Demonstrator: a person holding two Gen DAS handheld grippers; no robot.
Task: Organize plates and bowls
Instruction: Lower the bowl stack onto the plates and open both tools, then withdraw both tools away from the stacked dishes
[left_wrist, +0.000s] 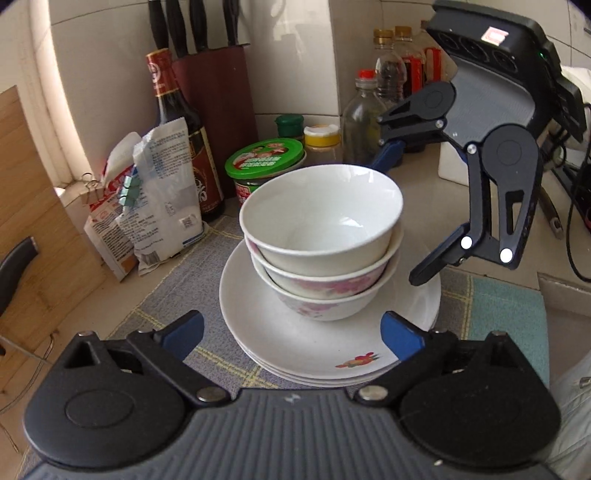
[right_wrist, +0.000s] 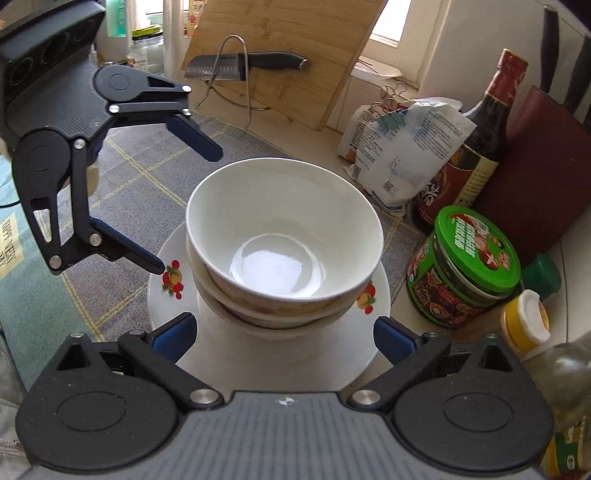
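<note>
Stack of three white bowls (left_wrist: 321, 236), nested and flower-patterned on the outer walls, standing on a stack of white plates (left_wrist: 325, 354) with fruit motifs at the rim; plates resting on a grey checked cloth (left_wrist: 184, 280) over the counter; top bowl empty. Left gripper (left_wrist: 291, 332) at the near edge of the plates, blue-padded fingers (left_wrist: 184, 330) spread wide, nothing between the pads, no contact with the crockery. Right gripper (right_wrist: 284, 334) on the opposite side, likewise spread wide and empty; lower fingertip just over the plate rim in the left wrist view. Behind the stack: green-lidded jar (left_wrist: 264, 166), dark sauce bottle (left_wrist: 177, 133), clipped paper bags (left_wrist: 155, 192), knife block (left_wrist: 218, 99); bamboo cutting board (right_wrist: 280, 55) leaning upright with a knife (right_wrist: 245, 62) on a wire rack before it.
</note>
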